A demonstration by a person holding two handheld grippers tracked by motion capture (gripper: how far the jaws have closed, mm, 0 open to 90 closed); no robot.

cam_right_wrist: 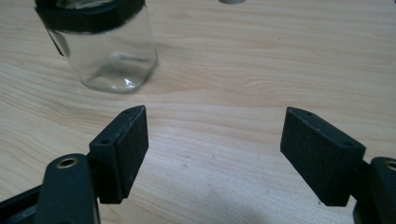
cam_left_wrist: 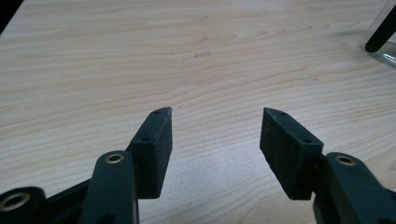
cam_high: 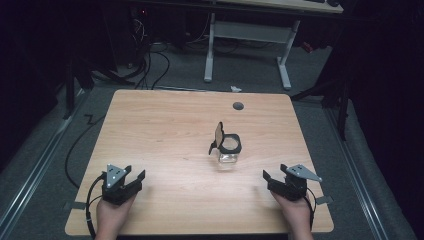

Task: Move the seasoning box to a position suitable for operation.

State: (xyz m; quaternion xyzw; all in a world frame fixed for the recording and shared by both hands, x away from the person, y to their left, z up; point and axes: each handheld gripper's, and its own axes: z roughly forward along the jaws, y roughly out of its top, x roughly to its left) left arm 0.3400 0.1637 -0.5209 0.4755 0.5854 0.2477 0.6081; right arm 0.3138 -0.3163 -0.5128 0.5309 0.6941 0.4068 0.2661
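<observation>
We find a small clear glass jar with a black square collar (cam_high: 229, 151) standing upright near the middle of the light wooden table (cam_high: 165, 125); we take this jar as our landmark. A tan round lid (cam_high: 219, 134) is tilted up at the jar's left rim, apparently hinged on a black clasp, though the high view is too coarse for us to confirm the joint.

The left gripper (cam_high: 134, 176) rests on the table nearer the person than the jar and well to its left, held in the person's left hand (cam_high: 112, 215). In the left gripper view its jaws stand released, bare wood between the pads, and a corner of the jar's base (cam_left_wrist: 383, 46) sits far off.

The right gripper (cam_high: 272, 176) lies nearer the person than the jar and to its right, apart from it, held by the right hand (cam_high: 296, 212). Its jaws stand likewise released, grasping nothing; the jar (cam_right_wrist: 105, 51) stands beyond the jaw on that view's left, untouched.

A grey round grommet (cam_high: 238, 105) sits in the table beyond the jar.
</observation>
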